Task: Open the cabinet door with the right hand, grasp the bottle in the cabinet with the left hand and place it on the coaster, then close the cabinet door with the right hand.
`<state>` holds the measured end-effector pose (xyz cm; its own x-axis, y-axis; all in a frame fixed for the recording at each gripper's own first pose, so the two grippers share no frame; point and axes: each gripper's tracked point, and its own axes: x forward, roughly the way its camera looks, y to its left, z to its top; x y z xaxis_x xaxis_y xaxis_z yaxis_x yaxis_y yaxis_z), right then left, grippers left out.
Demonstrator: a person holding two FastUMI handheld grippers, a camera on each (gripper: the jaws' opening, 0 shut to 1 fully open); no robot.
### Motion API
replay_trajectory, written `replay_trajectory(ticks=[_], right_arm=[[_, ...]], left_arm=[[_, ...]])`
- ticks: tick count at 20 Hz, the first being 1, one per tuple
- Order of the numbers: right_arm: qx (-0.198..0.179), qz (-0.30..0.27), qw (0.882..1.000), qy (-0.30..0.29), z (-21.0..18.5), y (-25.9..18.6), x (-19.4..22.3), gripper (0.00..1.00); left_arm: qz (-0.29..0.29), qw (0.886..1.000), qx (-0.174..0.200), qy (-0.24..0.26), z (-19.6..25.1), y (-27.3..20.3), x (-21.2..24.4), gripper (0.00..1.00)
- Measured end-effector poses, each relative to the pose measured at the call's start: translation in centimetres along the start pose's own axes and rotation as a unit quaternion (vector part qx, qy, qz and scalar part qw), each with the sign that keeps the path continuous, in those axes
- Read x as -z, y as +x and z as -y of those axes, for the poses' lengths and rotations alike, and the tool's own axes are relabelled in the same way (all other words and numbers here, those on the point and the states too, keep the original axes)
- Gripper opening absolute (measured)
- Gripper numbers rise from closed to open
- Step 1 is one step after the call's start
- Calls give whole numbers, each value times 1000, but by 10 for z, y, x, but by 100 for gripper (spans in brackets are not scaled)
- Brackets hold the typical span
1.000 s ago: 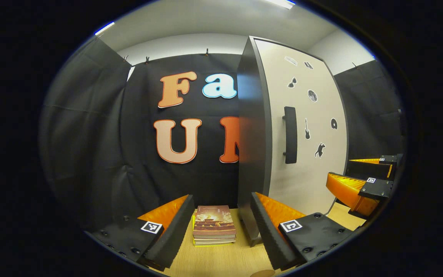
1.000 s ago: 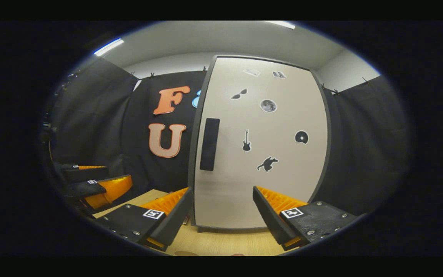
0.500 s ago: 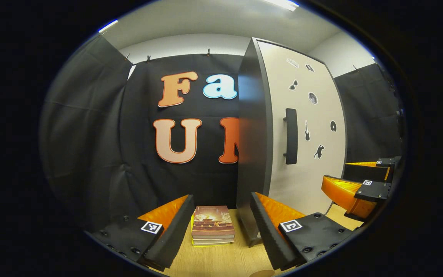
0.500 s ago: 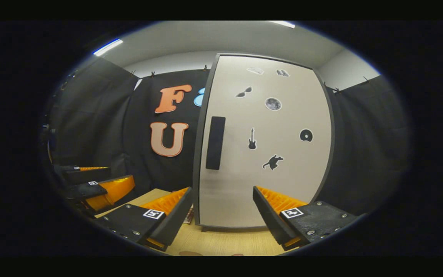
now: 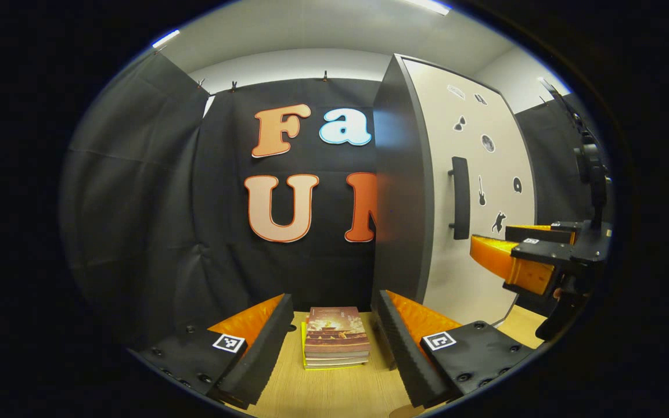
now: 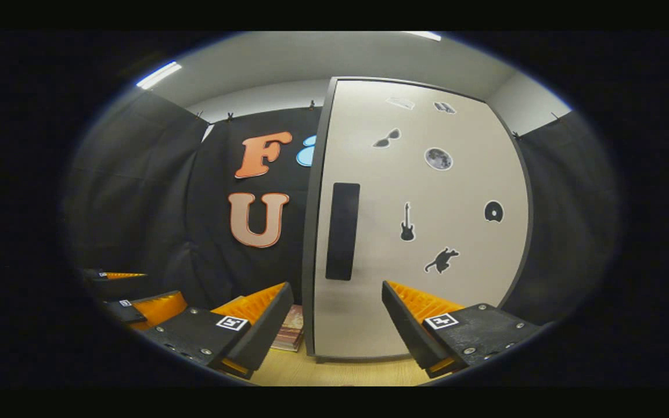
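Note:
A tall cabinet stands on the wooden table, its pale door (image 6: 427, 232) shut and dotted with small black stickers. The door's black vertical handle (image 6: 342, 231) is straight ahead of my right gripper (image 6: 337, 325), which is open and a short way off it. In the left gripper view I see the cabinet's dark side (image 5: 398, 191), the handle (image 5: 459, 197), and the right gripper (image 5: 490, 239) held up near the handle. My left gripper (image 5: 334, 348) is open and empty, low over the table left of the cabinet. The shut door hides the bottle.
A stack of books (image 5: 336, 337) lies on the table (image 5: 334, 395) just left of the cabinet, right in front of my left gripper. The books (image 6: 292, 334) also peek past the door's edge. My left gripper (image 6: 163, 288) sits low at the left.
My right gripper has risen and come nearer the door, so the handle looks larger and more central. The left gripper has shifted a little, with the books and cabinet sliding right in its view.

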<state>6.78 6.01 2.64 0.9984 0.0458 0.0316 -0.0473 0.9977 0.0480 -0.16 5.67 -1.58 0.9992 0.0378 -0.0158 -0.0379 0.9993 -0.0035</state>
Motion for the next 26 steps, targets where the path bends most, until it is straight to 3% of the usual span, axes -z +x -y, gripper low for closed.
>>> replay_trajectory(ticks=[7,11,13,14,15,17,26], right_arm=[[21,5,999,37,0,62,-12,89],[41,0,999,35,3,77,-9,71],[55,9,998,34,6,80,-12,59],[57,12,998,38,6,81,-15,43],[62,11,997,44,7,80,-14,43],[66,-2,996,58,7,79,-13,30],[55,10,997,61,7,58,-20,12]], left_arm=[[-10,1000,1,-1,-15,9,8,96],[-18,1000,14,-8,-23,18,15,95],[-22,999,27,-10,-24,26,18,95],[-23,999,35,-10,-25,31,19,95],[-24,999,43,-10,-24,35,22,96],[-27,998,57,-9,-25,44,24,96],[-28,997,74,-2,-5,53,23,96]])
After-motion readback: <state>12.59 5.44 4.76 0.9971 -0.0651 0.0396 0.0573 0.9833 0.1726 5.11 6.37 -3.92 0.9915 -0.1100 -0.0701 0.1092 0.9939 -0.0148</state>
